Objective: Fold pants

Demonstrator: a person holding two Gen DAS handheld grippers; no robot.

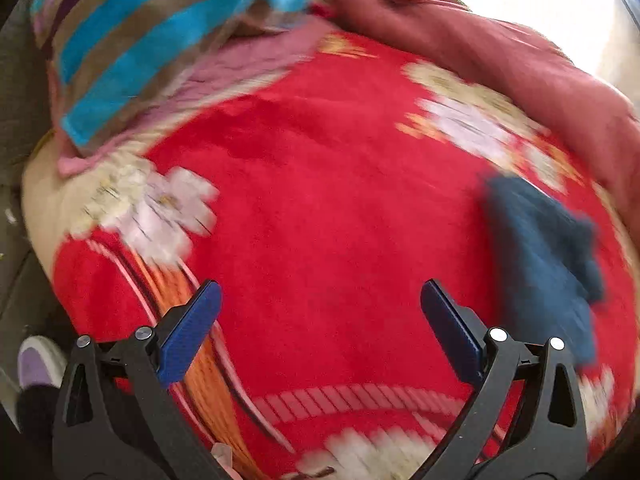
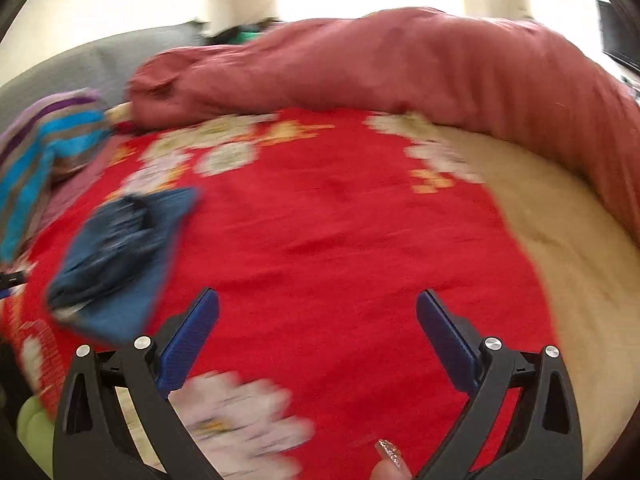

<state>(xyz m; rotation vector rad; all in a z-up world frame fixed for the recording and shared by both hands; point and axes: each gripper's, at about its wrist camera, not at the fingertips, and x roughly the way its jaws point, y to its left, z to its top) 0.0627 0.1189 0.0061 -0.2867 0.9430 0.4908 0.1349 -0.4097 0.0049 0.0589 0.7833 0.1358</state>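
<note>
Small dark blue pants (image 1: 540,264) lie in a compact folded bundle on a red flowered blanket (image 1: 320,220). They show at the right of the left wrist view and at the left of the right wrist view (image 2: 116,256). My left gripper (image 1: 320,320) hovers open over bare blanket, with the pants to its right. My right gripper (image 2: 318,328) is open too, holding nothing, and the pants lie to its left, beyond its left finger (image 2: 188,340). Both views are blurred.
A dusty red quilt (image 2: 400,64) is bunched along the far side. A blue-and-brown striped pillow (image 1: 132,40) lies at the far left. Cream bedding (image 2: 560,240) shows to the right. A fingertip (image 2: 390,462) and a shoe (image 1: 36,364) show at the views' lower edges.
</note>
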